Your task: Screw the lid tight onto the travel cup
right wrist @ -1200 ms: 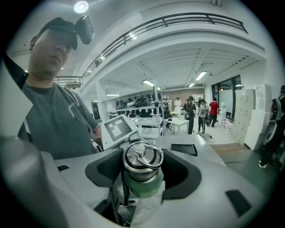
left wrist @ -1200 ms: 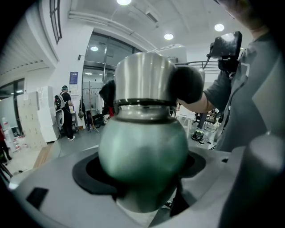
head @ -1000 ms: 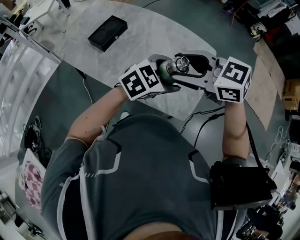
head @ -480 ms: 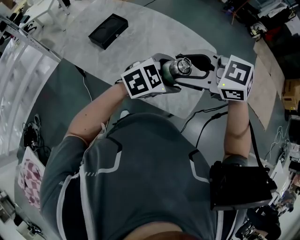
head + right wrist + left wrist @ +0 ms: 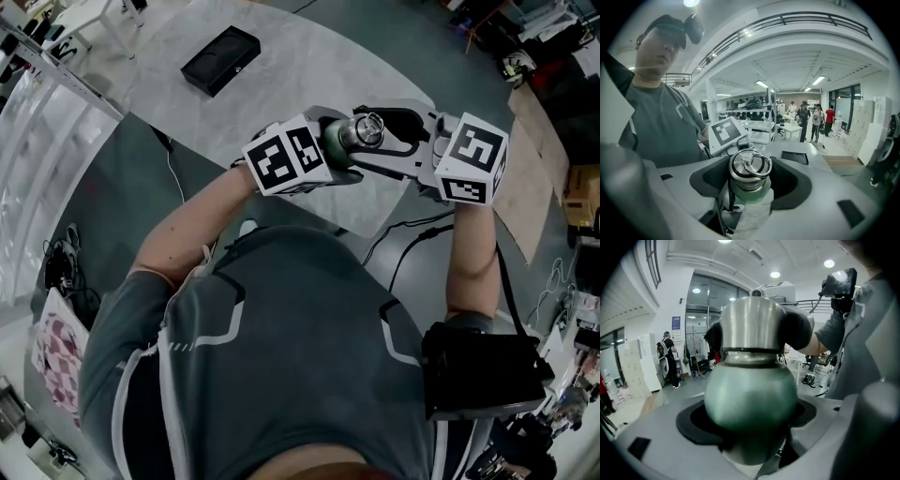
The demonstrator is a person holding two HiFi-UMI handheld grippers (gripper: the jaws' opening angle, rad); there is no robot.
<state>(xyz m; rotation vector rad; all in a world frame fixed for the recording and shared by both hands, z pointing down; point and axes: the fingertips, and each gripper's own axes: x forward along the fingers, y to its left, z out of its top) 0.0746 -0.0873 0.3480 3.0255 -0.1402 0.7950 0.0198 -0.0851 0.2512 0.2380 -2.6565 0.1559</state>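
Travel cup (image 5: 337,145) in midair, over near edge of table (image 5: 309,66). Left gripper (image 5: 330,155) at its left, clamped round cup body. Right gripper (image 5: 389,131) at right, jaws either side of lid (image 5: 367,126), w/ gaps. Flat case (image 5: 220,61) on table, far back-left.

Matt green travel cup (image 5: 335,143), shiny metal lid (image 5: 364,127)

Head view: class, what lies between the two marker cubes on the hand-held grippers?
The green travel cup with its metal lid lies in that gap. The head view shows it.
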